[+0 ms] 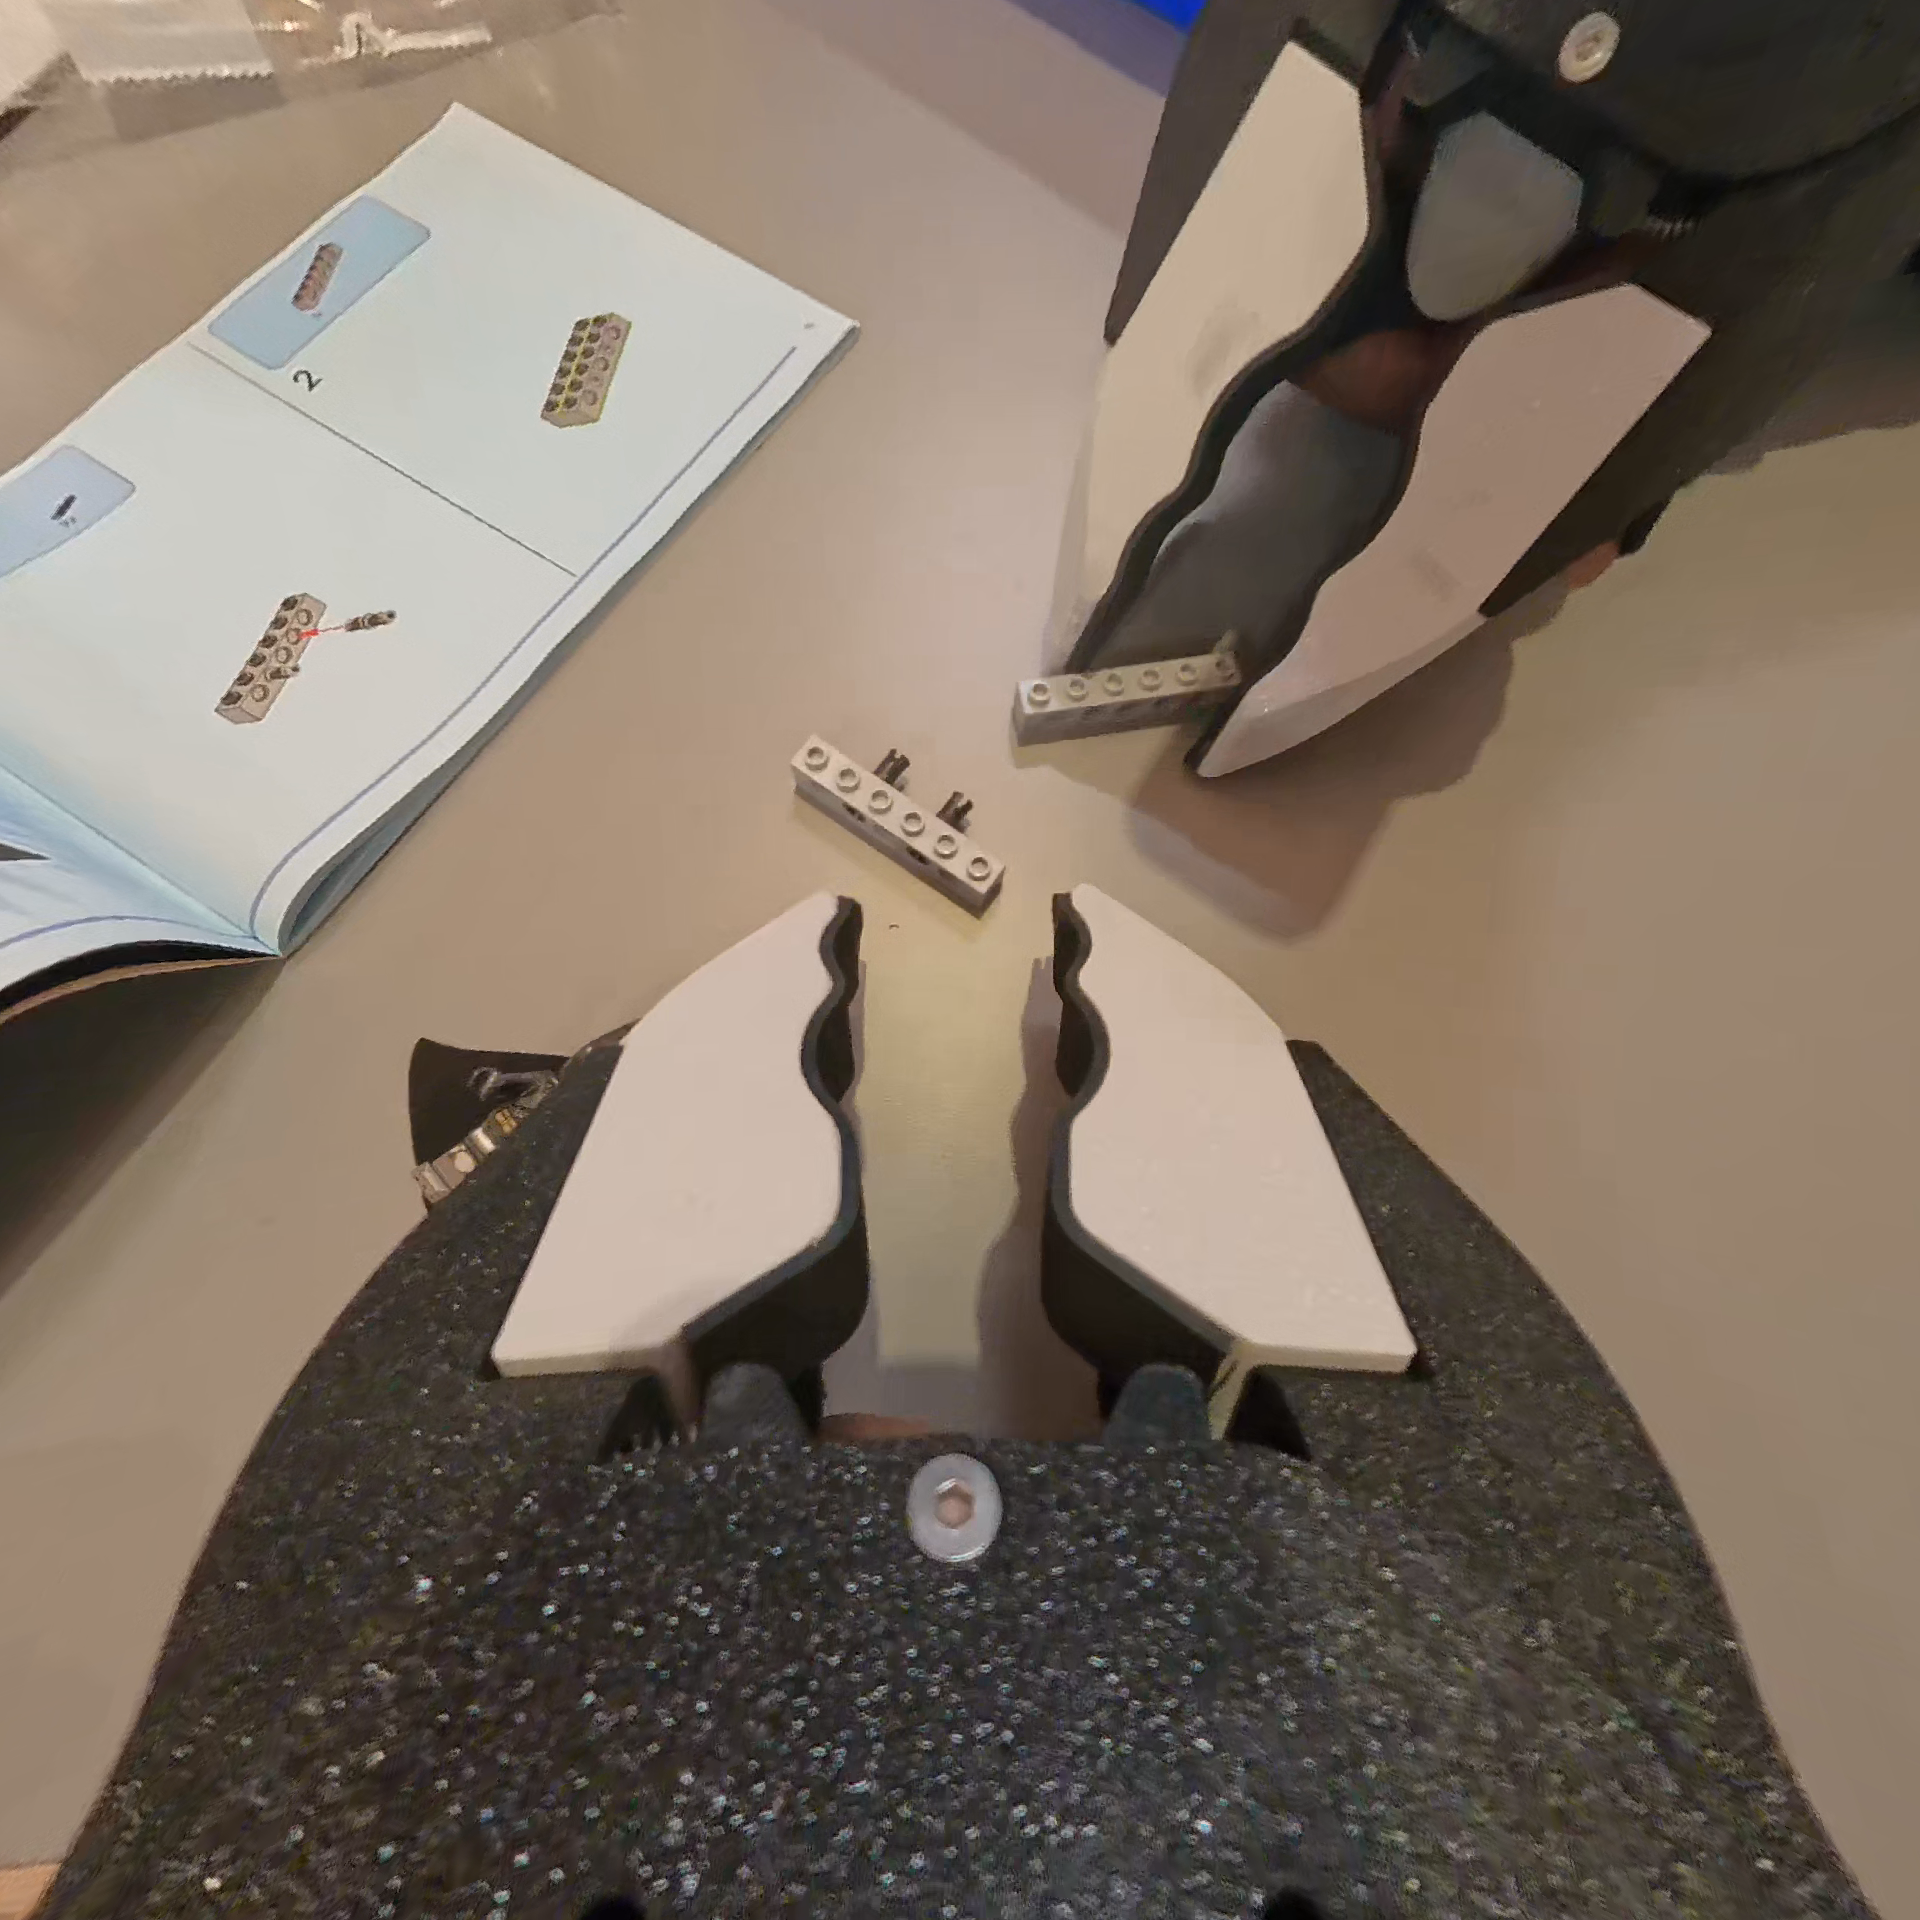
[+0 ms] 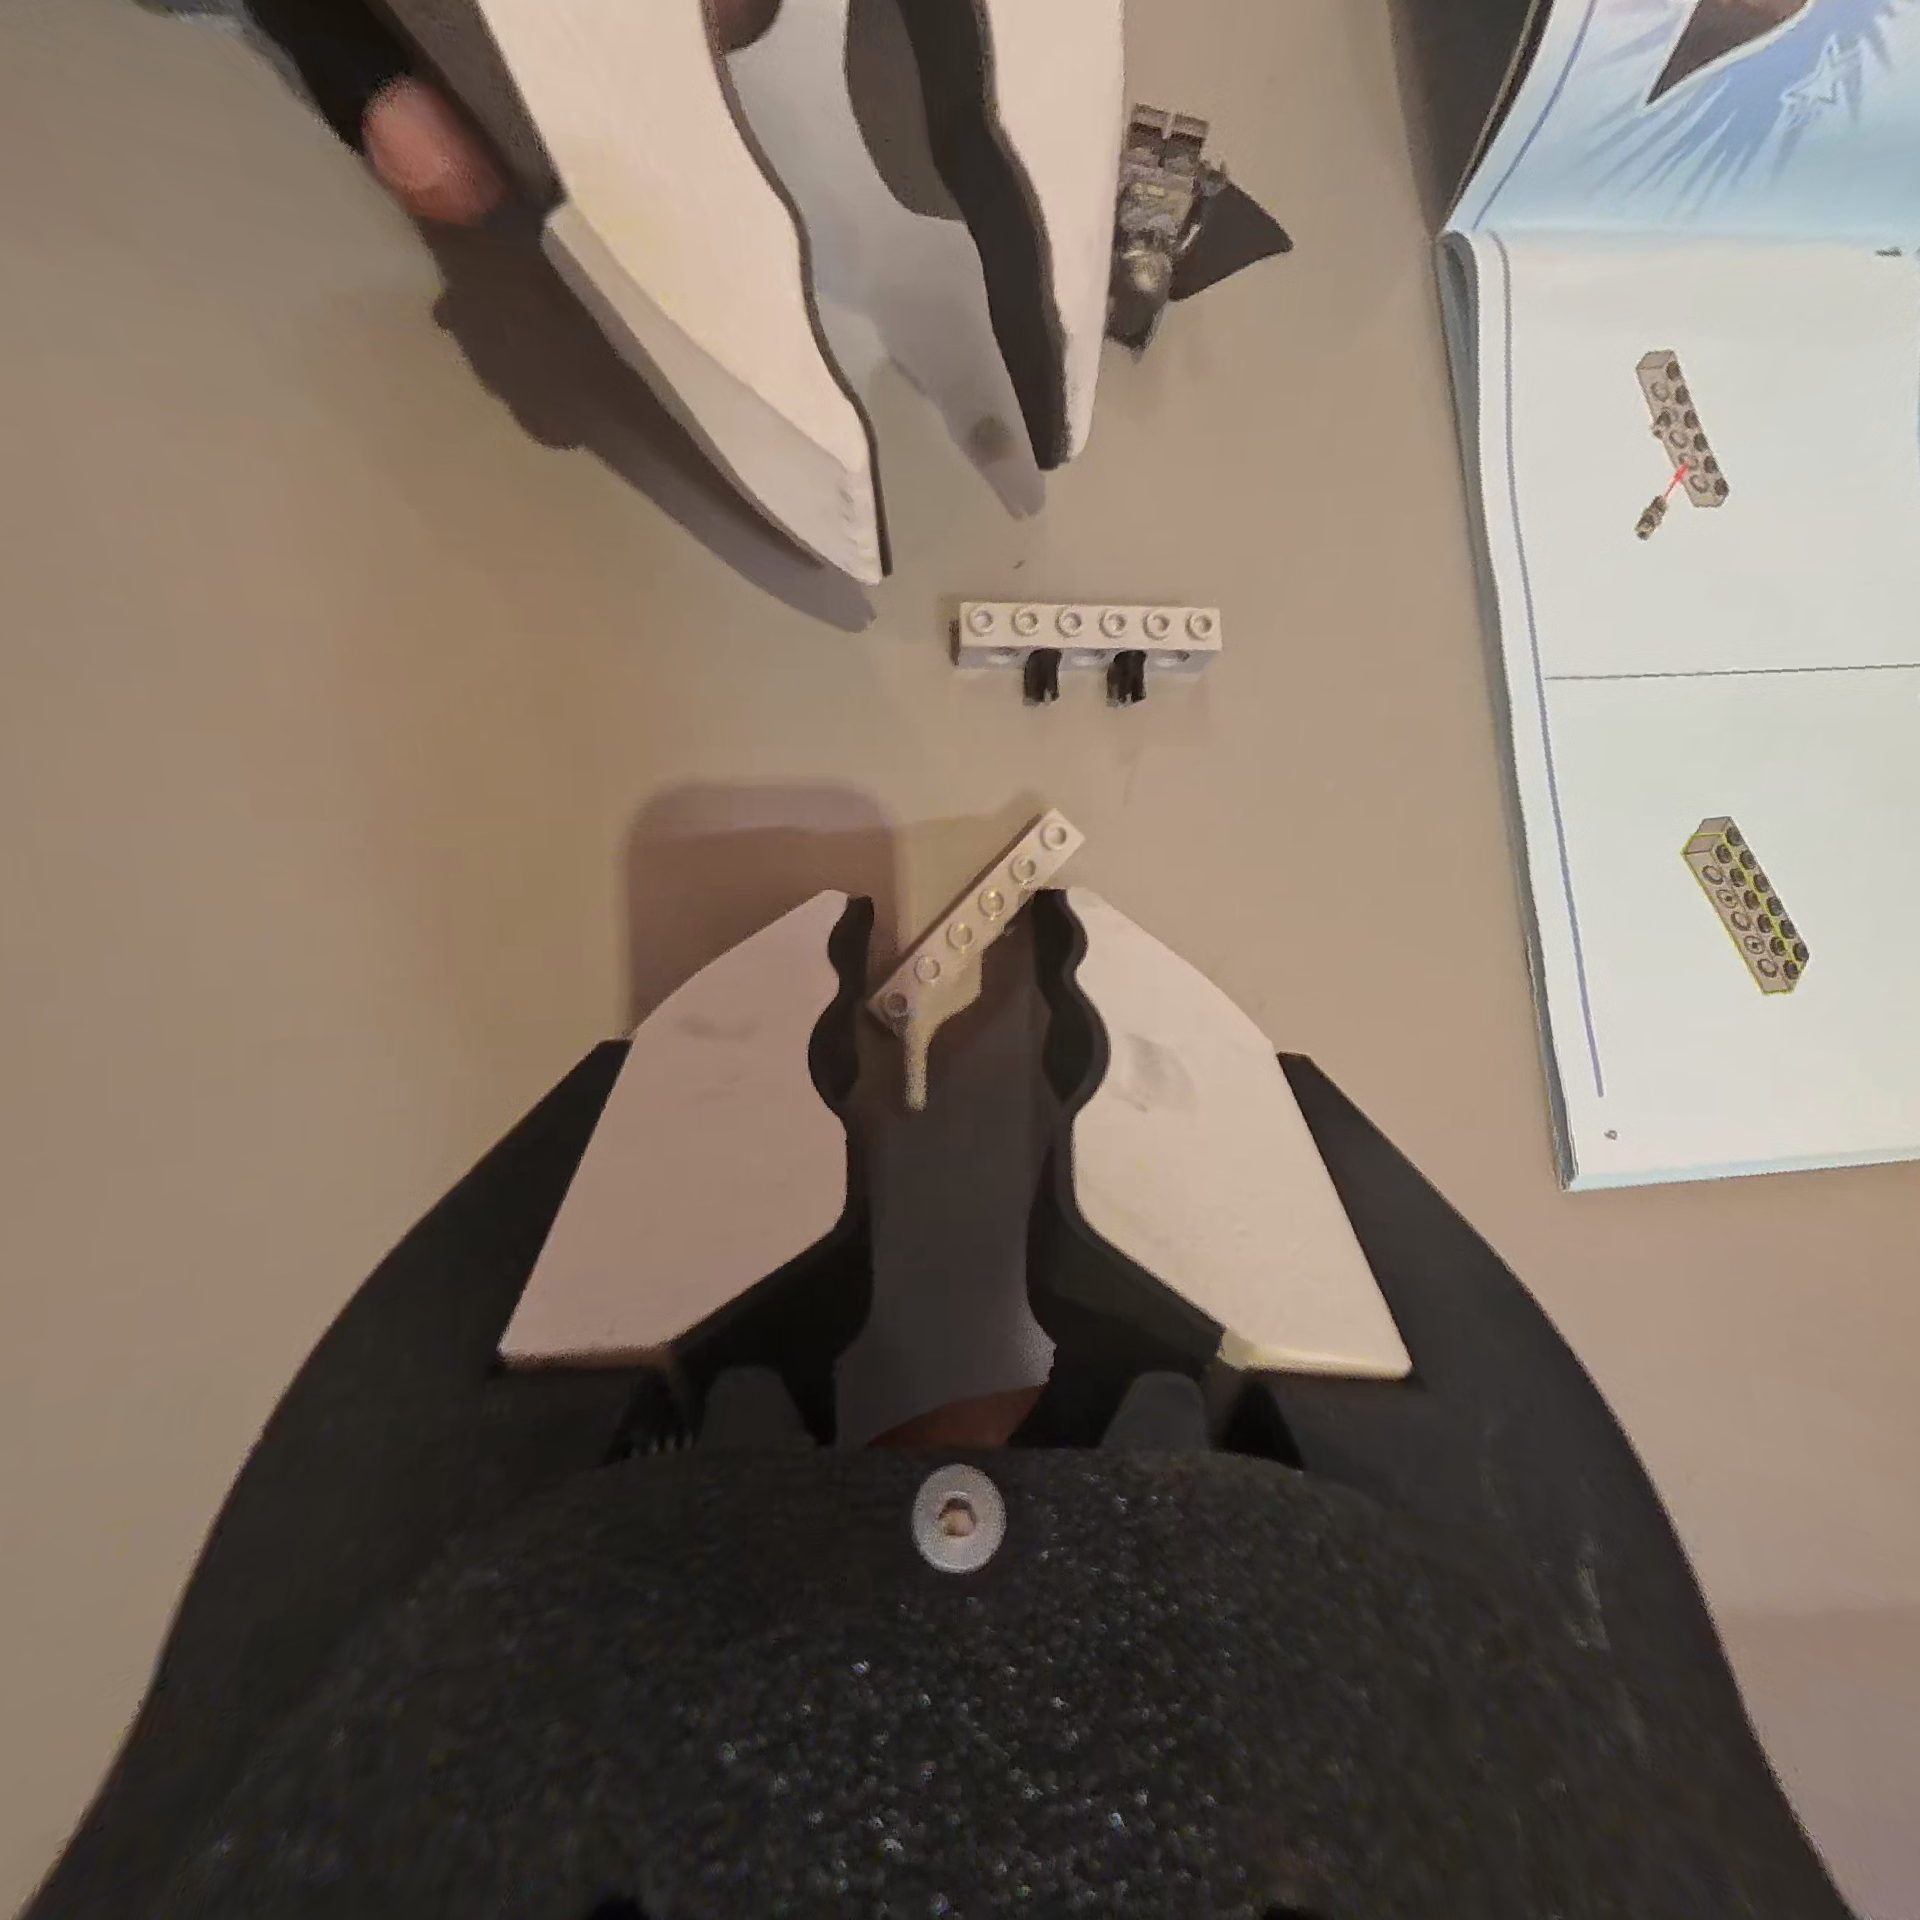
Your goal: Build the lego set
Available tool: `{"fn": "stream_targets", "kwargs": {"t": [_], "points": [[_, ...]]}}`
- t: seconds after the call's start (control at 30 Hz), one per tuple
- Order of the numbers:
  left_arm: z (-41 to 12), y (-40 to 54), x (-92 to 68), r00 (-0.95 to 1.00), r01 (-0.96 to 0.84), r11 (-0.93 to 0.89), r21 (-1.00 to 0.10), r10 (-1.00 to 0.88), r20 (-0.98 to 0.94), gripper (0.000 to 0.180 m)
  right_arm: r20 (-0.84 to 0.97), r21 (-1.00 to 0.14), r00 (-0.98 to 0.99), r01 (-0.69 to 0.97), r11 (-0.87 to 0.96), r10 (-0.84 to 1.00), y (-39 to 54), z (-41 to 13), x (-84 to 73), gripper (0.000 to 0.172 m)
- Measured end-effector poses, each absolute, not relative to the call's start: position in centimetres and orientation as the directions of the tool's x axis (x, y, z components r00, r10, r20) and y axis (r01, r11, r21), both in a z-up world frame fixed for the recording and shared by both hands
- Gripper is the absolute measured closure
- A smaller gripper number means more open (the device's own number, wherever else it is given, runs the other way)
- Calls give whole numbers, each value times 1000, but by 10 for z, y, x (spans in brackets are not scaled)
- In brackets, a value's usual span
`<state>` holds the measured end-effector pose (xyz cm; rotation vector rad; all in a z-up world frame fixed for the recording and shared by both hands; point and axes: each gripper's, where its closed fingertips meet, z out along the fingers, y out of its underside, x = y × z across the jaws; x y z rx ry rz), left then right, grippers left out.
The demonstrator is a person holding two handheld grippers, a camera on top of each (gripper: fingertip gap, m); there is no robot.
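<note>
My left gripper (image 1: pixel 956 904) is open and empty, its tips just short of a grey studded beam with two black pins (image 1: pixel 899 831) that lies on the tan table (image 1: pixel 1558 1039). My right gripper (image 2: pixel 958 904) is shut on a second grey studded beam (image 2: pixel 977 920), which sits skewed across the jaws close to the table, one end against the left pad and its side against the right fingertip. The left wrist view shows this beam (image 1: pixel 1127 696) sticking out sideways from the right gripper (image 1: pixel 1153 717). The pinned beam (image 2: pixel 1086 639) lies between both grippers, with the left gripper (image 2: pixel 961 509) just behind it.
An open instruction booklet (image 1: pixel 364 520) lies left of the left gripper; it is at the right edge of the right wrist view (image 2: pixel 1714 727). A small dark model part (image 2: pixel 1164 229) lies beside the left gripper. Clear plastic bags (image 1: pixel 312 42) lie at the far edge. A thumb (image 2: pixel 431 156) shows. One gripper's finger ends stand about 7 centimeters off the other's.
</note>
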<state>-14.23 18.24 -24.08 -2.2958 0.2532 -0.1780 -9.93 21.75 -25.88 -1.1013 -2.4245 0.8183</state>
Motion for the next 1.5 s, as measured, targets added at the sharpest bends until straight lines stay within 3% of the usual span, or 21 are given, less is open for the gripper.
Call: {"fn": "stream_targets", "kwargs": {"t": [0.27, 0.57, 0.97, 1.23, 1.5], "points": [[-240, 187, -142, 973, -47, -726, -686, -189, 133, 145, 110, -587, -535, 645, 489, 838, 225, -258, -93, 137], [-257, 188, -138, 958, -115, -754, -646, -257, 129, 145, -8, -638, -555, 644, 423, 832, 223, -256, -69, 135], [-247, 189, -143, 941, -233, -709, -666, -337, 30, 144, 0, -653, -596, 608, 451, 803, 213, -259, -79, 133], [-252, 201, -152, 911, -308, -679, -666, -412, -1, 124, 65, -675, -574, 577, 459, 816, 223, -257, -88, 121], [-260, 208, -148, 891, -358, -675, -645, -454, -19, 120, 87, -689, -601, 540, 484, 795, 221, -256, -95, 108]]}}
